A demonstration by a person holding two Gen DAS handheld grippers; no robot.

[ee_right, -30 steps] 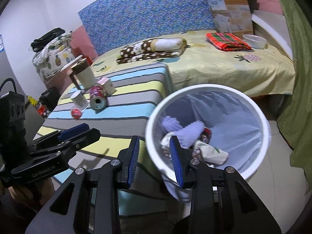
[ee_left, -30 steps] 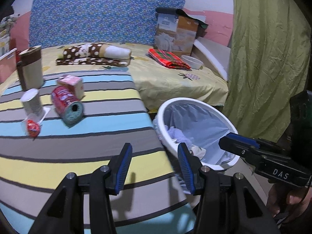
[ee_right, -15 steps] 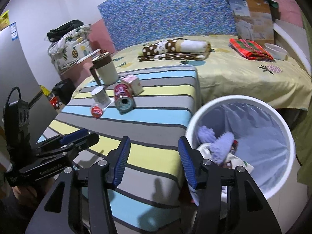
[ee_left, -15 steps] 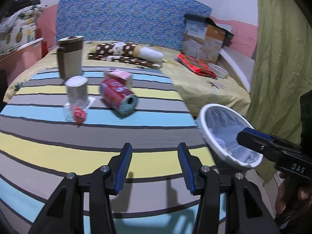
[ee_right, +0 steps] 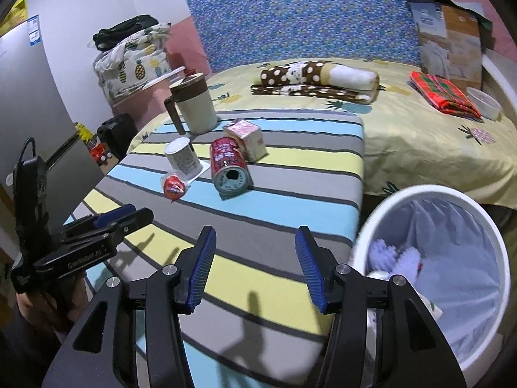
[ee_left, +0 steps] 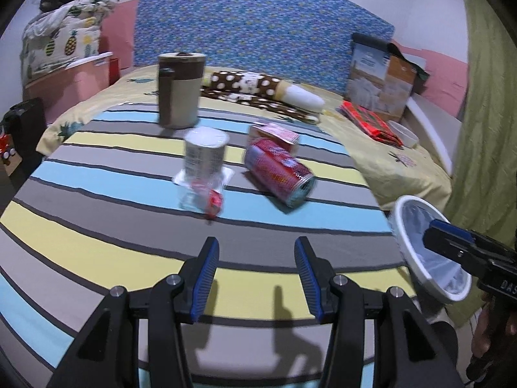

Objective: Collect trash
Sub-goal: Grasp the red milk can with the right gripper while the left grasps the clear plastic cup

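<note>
Striped grey, yellow and blue cloth fills both views now; a second ago the white bin [ee_right: 433, 278] sat dead ahead, now it's off to the right, so both hands have swung over to the table [ee_right: 278, 213]. The right gripper [ee_right: 255, 258] went from narrow to spread wide with nothing in it, the left gripper [ee_left: 255, 271] stayed spread and empty. My read: a drop-off just finished. The leftover trash sits mid-table: red can [ee_right: 229, 168] on its side, pink carton [ee_right: 247, 135], white cup [ee_right: 182, 156], small red wrapper [ee_right: 174, 186].
</note>
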